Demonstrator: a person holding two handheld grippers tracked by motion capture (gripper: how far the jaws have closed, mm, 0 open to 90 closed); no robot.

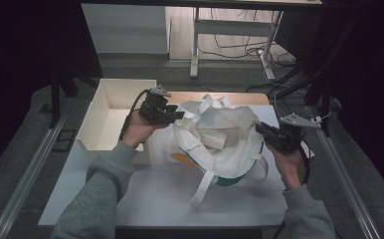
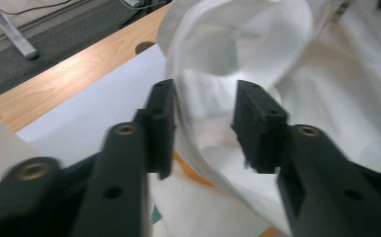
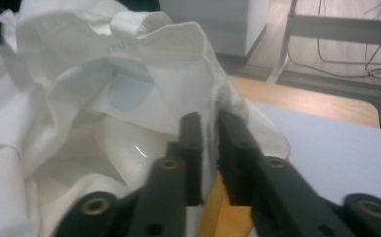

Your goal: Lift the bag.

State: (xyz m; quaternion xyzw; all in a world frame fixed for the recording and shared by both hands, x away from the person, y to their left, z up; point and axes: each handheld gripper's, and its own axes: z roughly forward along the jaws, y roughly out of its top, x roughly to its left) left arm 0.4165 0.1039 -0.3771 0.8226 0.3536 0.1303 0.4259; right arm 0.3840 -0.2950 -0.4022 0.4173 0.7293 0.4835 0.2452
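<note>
A white cloth tote bag lies slumped on the white table top, mouth upward, with a pale box-like thing inside. My left gripper is at the bag's left rim. In the left gripper view its jaws stand well apart, and the bag's hem runs between them beside the left pad. My right gripper is at the right rim. Its jaws stand a narrow gap apart with the bag's edge upright between them. A glossy white item lies inside the bag.
A white open bin stands at the table's left, just behind my left hand. A strip of wooden table edge shows behind the bag. The bag's straps trail toward the front. A desk frame and cables lie on the floor beyond.
</note>
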